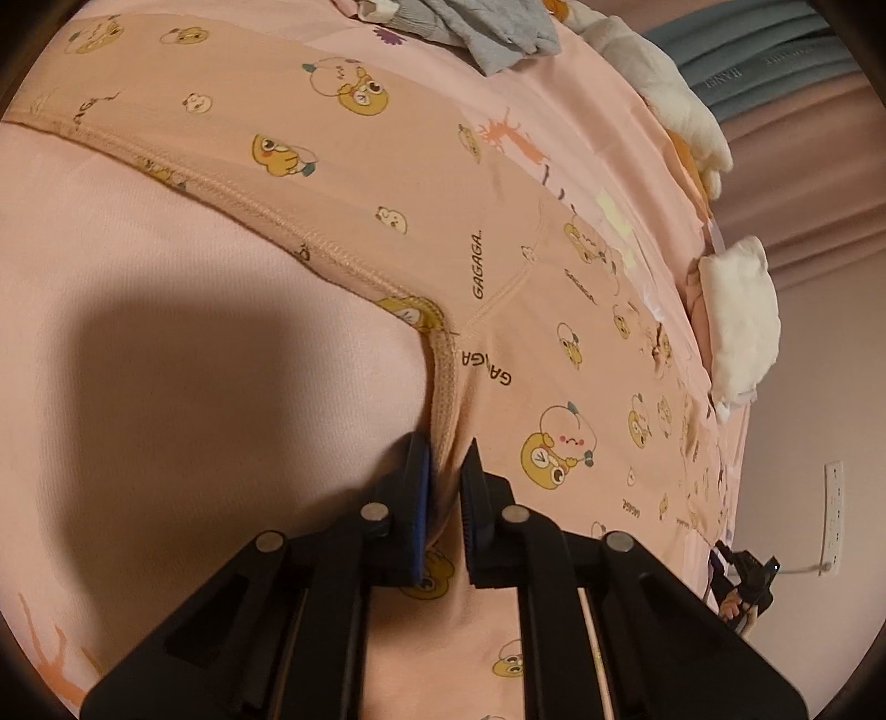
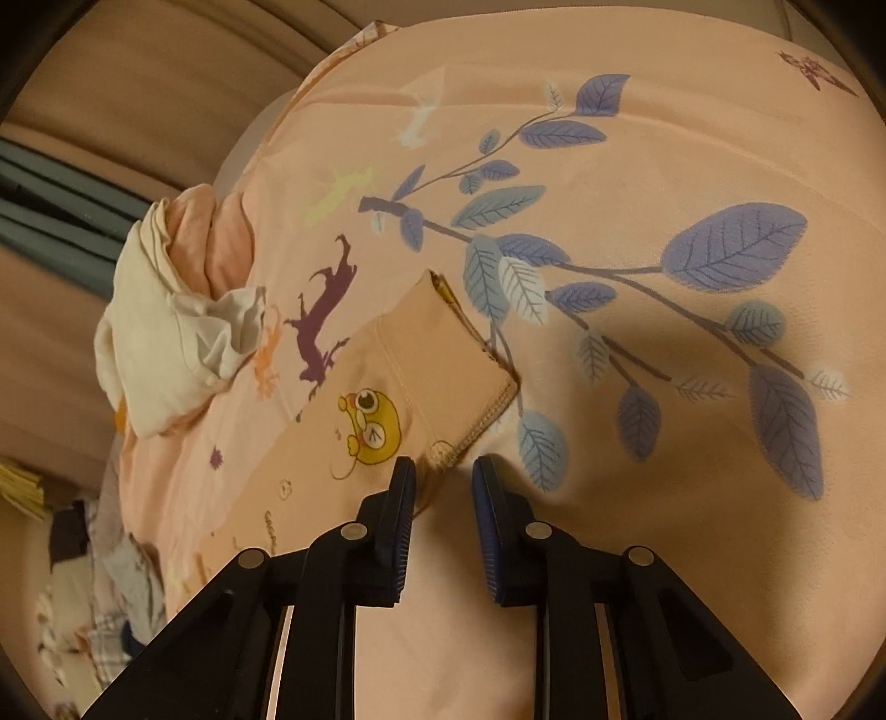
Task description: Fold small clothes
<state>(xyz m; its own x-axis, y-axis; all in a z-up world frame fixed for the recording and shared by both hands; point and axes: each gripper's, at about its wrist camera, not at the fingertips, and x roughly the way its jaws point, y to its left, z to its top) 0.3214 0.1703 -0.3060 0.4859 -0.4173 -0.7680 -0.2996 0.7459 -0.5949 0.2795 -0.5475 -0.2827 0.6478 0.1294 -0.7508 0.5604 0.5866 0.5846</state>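
Garment: peach underwear (image 1: 498,310) printed with yellow cartoon chicks and the word GAGAGA; it lies spread on a pink bedsheet (image 1: 166,288); in the left wrist view it fills the picture from 10 o'clock down to 5 o'clock; in the right wrist view one folded corner of it (image 2: 421,365) sits just above centre
Seam: a stitched hem (image 1: 238,194) runs from 9 o'clock toward the centre, then turns down to the left tongs
Left tongs: (image 1: 447,498) narrow, the two pads pinching the stitched edge of the underwear between them at 6 o'clock
Right tongs: (image 2: 443,487) parted by a moderate gap, nothing between the pads; their tips sit just below the hemmed corner of the underwear, whether touching I cannot tell
Bedsheet print: purple and blue leaves (image 2: 731,243) at 2 to 4 o'clock of the right wrist view; a dark purple deer (image 2: 326,310) at 9 o'clock
Other clothes: a white folded piece (image 1: 742,321) at 3 o'clock of the left wrist view, at the bed's edge; a grey heap (image 1: 498,33) at 12 o'clock; a cream and pink bundle (image 2: 171,327) at 9 o'clock of the right wrist view
Wall: a white socket (image 1: 833,515) at 4 o'clock
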